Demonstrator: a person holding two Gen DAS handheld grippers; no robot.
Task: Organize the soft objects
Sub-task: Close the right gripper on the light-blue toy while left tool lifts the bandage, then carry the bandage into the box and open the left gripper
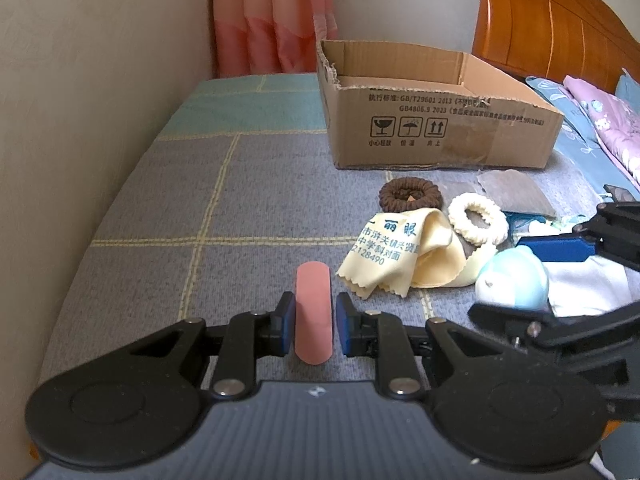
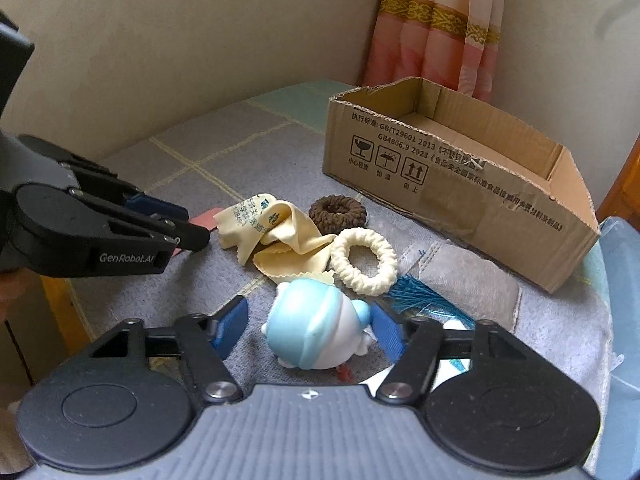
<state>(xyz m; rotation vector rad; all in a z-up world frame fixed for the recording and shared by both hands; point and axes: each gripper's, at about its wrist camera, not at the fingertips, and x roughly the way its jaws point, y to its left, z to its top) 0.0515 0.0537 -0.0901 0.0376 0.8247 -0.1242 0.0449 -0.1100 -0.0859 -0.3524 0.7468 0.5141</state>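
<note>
Two grippers are working over a bed covered in a grey checked sheet. The left gripper is hovering low over the sheet with its fingers clamped on a pink flat pad, which is standing on edge between the blue pads. The right gripper is reaching over a pale blue and white toy; its fingers are standing apart on either side of the toy, the right one just beside or touching it and the left one clear of it, so the toy is lying on the bed ungripped.

Just beyond the toy, a cream scrunchie is lying flat, touching a crumpled yellow cloth printed with blue characters. A brown scrunchie is sitting behind them, near the cloth. Some blue tassel threads are spreading out to the right of the toy, resting against a grey plush piece.

Farther back, an open cardboard box with torn edges is standing on the bed, looking empty inside as far as can be seen. A pink curtain is hanging in the corner behind it, and a wooden headboard is rising at the right, with flowered bedding piled below it.
</note>
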